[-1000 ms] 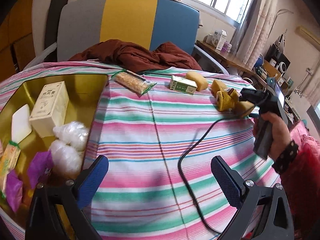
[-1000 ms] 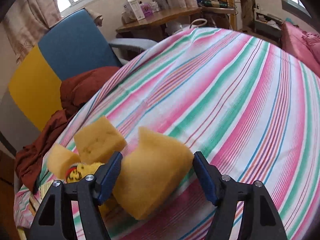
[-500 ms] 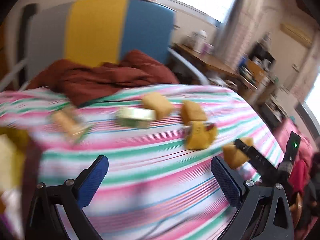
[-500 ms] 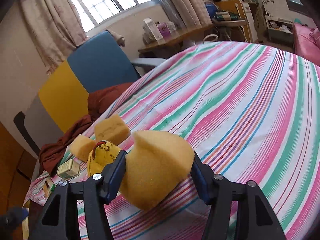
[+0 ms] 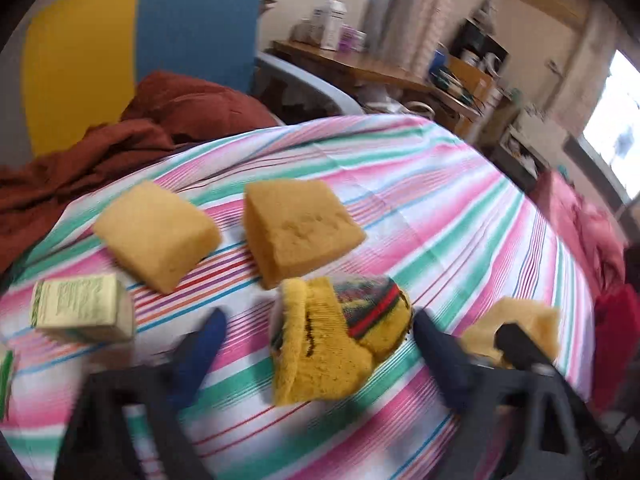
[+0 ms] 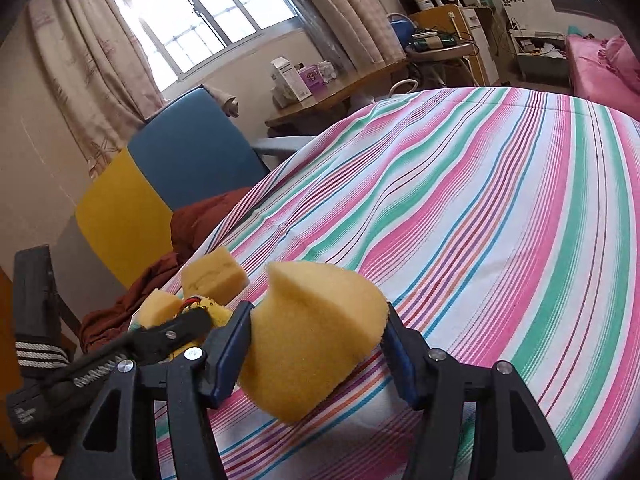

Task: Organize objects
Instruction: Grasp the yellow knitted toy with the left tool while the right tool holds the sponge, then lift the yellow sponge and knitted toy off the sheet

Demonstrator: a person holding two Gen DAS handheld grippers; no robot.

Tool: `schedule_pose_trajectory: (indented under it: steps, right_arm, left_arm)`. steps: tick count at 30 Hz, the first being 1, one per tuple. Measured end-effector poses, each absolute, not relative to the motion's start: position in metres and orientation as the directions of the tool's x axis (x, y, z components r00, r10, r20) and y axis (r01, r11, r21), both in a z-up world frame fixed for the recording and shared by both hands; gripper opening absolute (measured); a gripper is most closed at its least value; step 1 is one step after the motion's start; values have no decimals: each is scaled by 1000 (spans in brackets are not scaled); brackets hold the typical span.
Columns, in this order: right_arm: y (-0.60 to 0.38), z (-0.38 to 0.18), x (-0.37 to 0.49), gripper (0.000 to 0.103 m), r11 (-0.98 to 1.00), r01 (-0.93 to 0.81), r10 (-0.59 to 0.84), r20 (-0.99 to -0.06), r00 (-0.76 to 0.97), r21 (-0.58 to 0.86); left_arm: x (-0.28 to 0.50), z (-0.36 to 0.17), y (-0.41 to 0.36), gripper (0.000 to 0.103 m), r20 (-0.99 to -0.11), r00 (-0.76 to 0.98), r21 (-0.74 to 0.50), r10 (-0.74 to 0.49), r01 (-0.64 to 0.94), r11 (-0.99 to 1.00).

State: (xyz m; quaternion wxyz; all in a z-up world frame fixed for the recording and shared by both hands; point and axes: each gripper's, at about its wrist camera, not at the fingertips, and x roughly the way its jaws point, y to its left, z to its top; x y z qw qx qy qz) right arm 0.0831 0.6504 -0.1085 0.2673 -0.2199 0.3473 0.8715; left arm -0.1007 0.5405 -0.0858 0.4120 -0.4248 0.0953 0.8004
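Observation:
My right gripper is shut on a yellow sponge and holds it above the striped tablecloth; it also shows in the left wrist view. My left gripper is open, its blue fingers either side of a yellow knitted sock bundle on the cloth. Two more yellow sponges lie just beyond it. A small green-and-white box lies to the left. The left gripper shows at the left of the right wrist view.
A chair with yellow and blue back stands behind the table, a rust-red cloth draped on it. A cluttered desk and shelves stand beyond. A pink bed lies at the far right.
My left gripper has swung right and forward from the gold box to straddle the sock bundle. My right gripper has closed on the sponge and lifted it.

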Motion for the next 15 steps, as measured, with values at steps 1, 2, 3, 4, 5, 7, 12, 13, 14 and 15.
schedule_pose_trajectory:
  steps: [1, 2, 3, 4, 5, 7, 12, 13, 14, 15]
  right_arm:
    - [650, -109, 83, 63, -617, -617, 313, -568, -761, 488]
    - [650, -109, 82, 63, -618, -619, 315, -568, -760, 485]
    - [650, -109, 82, 63, -619, -620, 317, -570, -759, 482]
    - [649, -109, 81, 63, -621, -622, 319, -570, -757, 478]
    - [648, -109, 80, 63, -623, -623, 321, -572, -755, 472]
    - [647, -108, 80, 63, -627, -627, 328, -573, -751, 463]
    - [646, -109, 80, 63, -631, -632, 338, -574, -746, 450]
    - [646, -109, 80, 63, -631, -633, 340, -574, -745, 448]
    - [645, -109, 79, 63, -632, -635, 342, -575, -743, 444]
    - [645, -108, 79, 63, -634, -636, 345, -575, -742, 440]
  left_arm:
    - [-99, -88, 541, 71, -755, -290, -200, 588, -752, -628]
    - [-98, -90, 539, 66, -741, -278, -225, 611, -755, -616]
    - [-99, -91, 536, 65, -735, -284, -230, 616, -750, -620]
    - [-98, -92, 534, 63, -730, -289, -231, 620, -748, -622]
    - [-97, -91, 532, 59, -721, -294, -233, 628, -750, -619]
    - [-92, -88, 527, 53, -704, -322, -217, 633, -751, -623]
    - [-82, -83, 508, 43, -661, -440, -158, 608, -710, -686]
    - [-82, -82, 501, 43, -650, -457, -162, 607, -697, -698]
    - [-83, -80, 494, 43, -637, -475, -172, 607, -680, -713]
    - [-85, -78, 484, 43, -624, -497, -187, 603, -655, -732]
